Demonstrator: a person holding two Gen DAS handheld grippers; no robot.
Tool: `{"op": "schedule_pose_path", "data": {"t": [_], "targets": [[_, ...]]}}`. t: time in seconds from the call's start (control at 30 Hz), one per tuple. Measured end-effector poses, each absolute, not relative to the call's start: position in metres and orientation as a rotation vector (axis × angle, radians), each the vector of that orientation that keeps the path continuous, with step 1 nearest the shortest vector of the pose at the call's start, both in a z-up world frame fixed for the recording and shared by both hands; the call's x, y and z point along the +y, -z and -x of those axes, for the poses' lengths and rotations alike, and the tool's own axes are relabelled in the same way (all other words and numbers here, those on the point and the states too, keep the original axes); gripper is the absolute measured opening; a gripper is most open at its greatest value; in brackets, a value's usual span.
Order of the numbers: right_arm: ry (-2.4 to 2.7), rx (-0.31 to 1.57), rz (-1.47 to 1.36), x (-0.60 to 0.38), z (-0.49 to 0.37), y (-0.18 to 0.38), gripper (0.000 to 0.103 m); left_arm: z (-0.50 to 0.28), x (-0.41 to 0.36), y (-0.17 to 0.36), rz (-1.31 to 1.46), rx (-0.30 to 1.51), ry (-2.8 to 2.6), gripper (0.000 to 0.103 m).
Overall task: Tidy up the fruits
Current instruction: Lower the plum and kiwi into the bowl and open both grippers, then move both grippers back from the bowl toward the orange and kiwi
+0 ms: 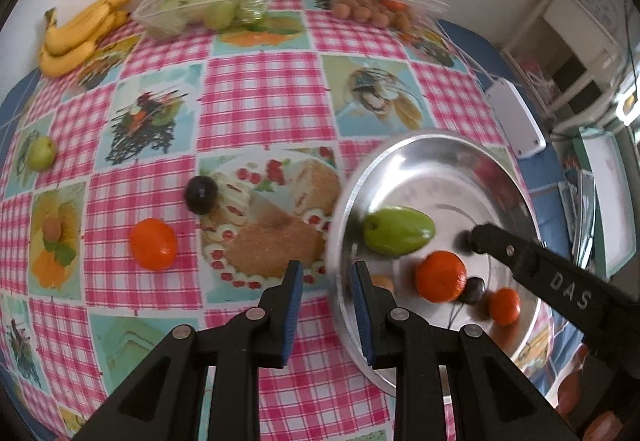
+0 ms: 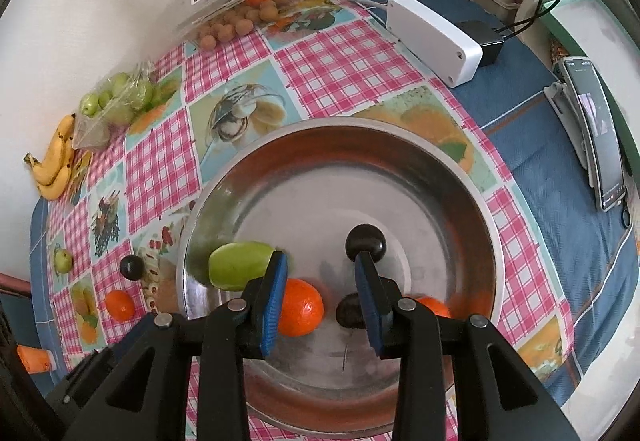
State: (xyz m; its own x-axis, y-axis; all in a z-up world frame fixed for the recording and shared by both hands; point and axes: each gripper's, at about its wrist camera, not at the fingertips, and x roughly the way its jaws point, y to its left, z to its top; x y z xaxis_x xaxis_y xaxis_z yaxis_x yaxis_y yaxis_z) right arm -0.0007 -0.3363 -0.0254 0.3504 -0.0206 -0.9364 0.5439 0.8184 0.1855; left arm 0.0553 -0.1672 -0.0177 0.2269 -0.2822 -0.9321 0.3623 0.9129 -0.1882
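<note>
A round steel tray [image 2: 460, 169] [image 1: 420, 153] lies on the checked tablecloth. In it are a green mango [image 2: 236, 265] [image 1: 398, 231], two oranges [image 2: 302, 307] [image 2: 434, 305], and two dark plums [image 2: 365, 237] [image 2: 347, 312]. My right gripper [image 2: 322, 285] is open and empty, low over the tray between these fruits. My left gripper [image 1: 326, 287] is open and empty over the tray's left rim. Loose on the cloth are an orange [image 1: 153, 244], a dark plum [image 1: 201, 195] and a small green fruit [image 1: 41, 153].
Bananas [image 1: 80, 33], a clear box of green fruits [image 1: 200, 3] and a clear box of small brown fruits [image 1: 376, 7] stand along the far wall. A white box [image 2: 434, 35] with a plug and a phone on a stand [image 2: 598, 133] lie to the right.
</note>
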Motion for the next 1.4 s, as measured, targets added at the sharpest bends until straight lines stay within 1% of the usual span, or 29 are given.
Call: {"op": "schedule_pose_path", "data": {"t": [0.33, 0.57, 0.6, 0.67, 0.7, 0.73, 0.8, 0.83, 0.93, 0.97, 1.0, 1.03, 1.13, 1.2, 1.4], "targets": [[0.391, 1.210, -0.480, -0.330, -0.003, 0.027, 0.036, -0.077, -0.130, 0.014, 0.035, 1.272, 0.358, 0.028], [0.386, 1.223, -0.459, -0.326, -0.004, 0.028, 0.036, -0.081, -0.122, 0.015, 0.059, 1.279, 0.343, 0.028], [0.383, 1.224, -0.454, -0.325, -0.004, 0.028, 0.036, -0.081, -0.121, 0.015, 0.058, 1.280, 0.342, 0.029], [0.383, 1.228, -0.446, -0.324, -0.004, 0.028, 0.036, -0.080, -0.122, 0.016, 0.048, 1.283, 0.335, 0.049], [0.385, 1.232, -0.439, -0.324, -0.005, 0.028, 0.036, -0.080, -0.123, 0.016, 0.043, 1.281, 0.329, 0.066], [0.388, 1.236, -0.431, -0.324, -0.006, 0.028, 0.037, -0.080, -0.122, 0.016, 0.040, 1.277, 0.319, 0.070], [0.403, 1.245, -0.412, -0.323, -0.006, 0.029, 0.054, -0.080, -0.122, 0.016, 0.033, 1.277, 0.309, 0.072], [0.409, 1.248, -0.404, -0.323, -0.006, 0.029, 0.056, -0.081, -0.121, 0.017, 0.025, 1.277, 0.301, 0.075], [0.408, 1.257, -0.396, -0.323, -0.008, 0.031, 0.057, -0.081, -0.120, 0.019, 0.003, 1.275, 0.282, 0.079], [0.409, 1.259, -0.397, -0.324, -0.008, 0.032, 0.061, -0.082, -0.120, 0.020, 0.000, 1.276, 0.278, 0.080], [0.410, 1.260, -0.396, -0.324, -0.008, 0.032, 0.067, -0.082, -0.120, 0.020, -0.002, 1.277, 0.273, 0.084], [0.410, 1.261, -0.394, -0.324, -0.008, 0.033, 0.069, -0.082, -0.119, 0.021, -0.006, 1.276, 0.268, 0.088], [0.406, 1.265, -0.387, -0.323, -0.008, 0.034, 0.070, -0.082, -0.119, 0.021, -0.017, 1.270, 0.257, 0.092], [0.404, 1.269, -0.380, -0.322, -0.009, 0.035, 0.076, -0.082, -0.119, 0.021, -0.023, 1.267, 0.252, 0.096], [0.390, 1.276, -0.368, -0.320, -0.011, 0.037, 0.085, -0.082, -0.118, 0.023, -0.035, 1.261, 0.239, 0.101]]}}
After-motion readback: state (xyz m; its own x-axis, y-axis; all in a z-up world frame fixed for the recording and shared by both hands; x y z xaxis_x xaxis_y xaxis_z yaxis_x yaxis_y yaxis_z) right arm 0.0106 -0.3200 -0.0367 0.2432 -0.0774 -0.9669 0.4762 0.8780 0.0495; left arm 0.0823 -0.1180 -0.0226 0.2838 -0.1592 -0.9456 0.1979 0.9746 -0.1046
